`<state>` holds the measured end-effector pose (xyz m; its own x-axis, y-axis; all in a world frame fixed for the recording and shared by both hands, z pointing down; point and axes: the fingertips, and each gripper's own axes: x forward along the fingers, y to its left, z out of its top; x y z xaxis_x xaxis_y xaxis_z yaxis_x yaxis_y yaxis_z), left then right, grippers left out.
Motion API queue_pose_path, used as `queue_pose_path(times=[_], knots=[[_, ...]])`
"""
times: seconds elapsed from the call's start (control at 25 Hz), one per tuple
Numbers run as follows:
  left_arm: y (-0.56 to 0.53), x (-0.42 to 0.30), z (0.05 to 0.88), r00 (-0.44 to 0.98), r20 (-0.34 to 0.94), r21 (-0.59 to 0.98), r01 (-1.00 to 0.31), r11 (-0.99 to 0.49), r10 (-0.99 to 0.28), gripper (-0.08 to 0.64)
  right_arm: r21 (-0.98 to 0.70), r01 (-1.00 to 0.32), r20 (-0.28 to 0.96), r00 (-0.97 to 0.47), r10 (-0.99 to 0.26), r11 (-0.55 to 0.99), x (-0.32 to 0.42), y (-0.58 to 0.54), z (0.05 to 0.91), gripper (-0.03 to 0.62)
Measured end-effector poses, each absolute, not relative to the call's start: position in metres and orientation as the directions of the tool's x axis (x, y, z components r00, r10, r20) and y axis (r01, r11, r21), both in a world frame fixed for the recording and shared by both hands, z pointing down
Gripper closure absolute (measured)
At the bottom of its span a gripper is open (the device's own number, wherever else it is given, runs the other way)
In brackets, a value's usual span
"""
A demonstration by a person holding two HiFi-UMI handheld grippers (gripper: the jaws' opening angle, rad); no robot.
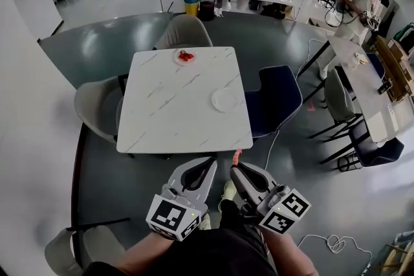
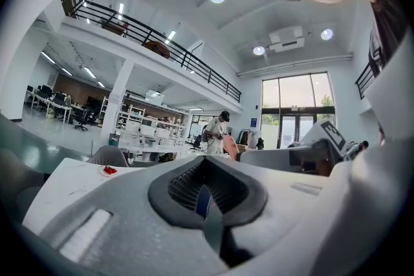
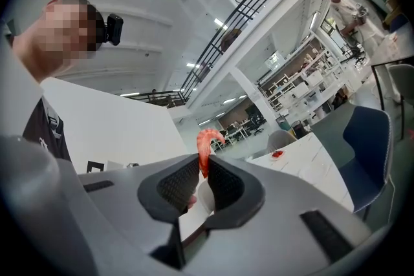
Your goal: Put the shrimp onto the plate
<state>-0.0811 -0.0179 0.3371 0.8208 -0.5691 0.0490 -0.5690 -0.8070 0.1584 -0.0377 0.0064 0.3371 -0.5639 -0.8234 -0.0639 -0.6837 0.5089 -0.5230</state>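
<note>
My right gripper [image 1: 237,167] is shut on a pink shrimp [image 1: 237,156], held low in front of the person, short of the white marble table [image 1: 162,119]. In the right gripper view the shrimp [image 3: 206,142] sticks up curled from between the pads of the right gripper [image 3: 202,163]. My left gripper [image 1: 207,163] hangs beside it, jaws together with nothing in them; its own view shows the left gripper [image 2: 206,165] with only a thin slit. An empty white plate [image 1: 224,99] lies near the table's right edge. A small plate with red pieces [image 1: 185,57] sits at the far edge.
A navy chair [image 1: 275,97] stands at the table's right, a grey chair [image 1: 184,31] at the far side and another grey chair [image 1: 94,106] at the left. A person [image 1: 359,3] works at a second table [image 1: 362,81] on the right. A white cable [image 1: 333,244] lies on the floor.
</note>
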Motion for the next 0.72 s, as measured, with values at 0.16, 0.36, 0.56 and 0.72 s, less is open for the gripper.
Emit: queue_pose_path(times=[0.16,0.36,0.56,0.72], knots=[[-0.052,-0.070,0.339,0.802,0.061,0.156,-0.595,-0.788,-0.594,0.551,-0.525,-0.667,-0.065,-0.589,-0.806,0.529,-0.029,-0.028,0.339,0.546],[-0.097,-0.047,0.344,0.776,0.078,0.156,-0.630,-0.761,-0.626,0.551,-0.527,-0.648,-0.055,-0.620,-0.782,0.551,-0.008,-0.077,0.343,0.546],[-0.143,-0.018,0.349,0.748,0.095,0.171,-0.663,-0.729,-0.657,0.551,-0.523,-0.632,-0.039,-0.652,-0.757,0.571,0.021,-0.124,0.345,0.546],[-0.177,0.005,0.357,0.721,0.109,0.180,-0.692,-0.699,-0.685,0.551,-0.518,-0.618,-0.028,-0.679,-0.734,0.591,0.043,-0.156,0.353,0.546]])
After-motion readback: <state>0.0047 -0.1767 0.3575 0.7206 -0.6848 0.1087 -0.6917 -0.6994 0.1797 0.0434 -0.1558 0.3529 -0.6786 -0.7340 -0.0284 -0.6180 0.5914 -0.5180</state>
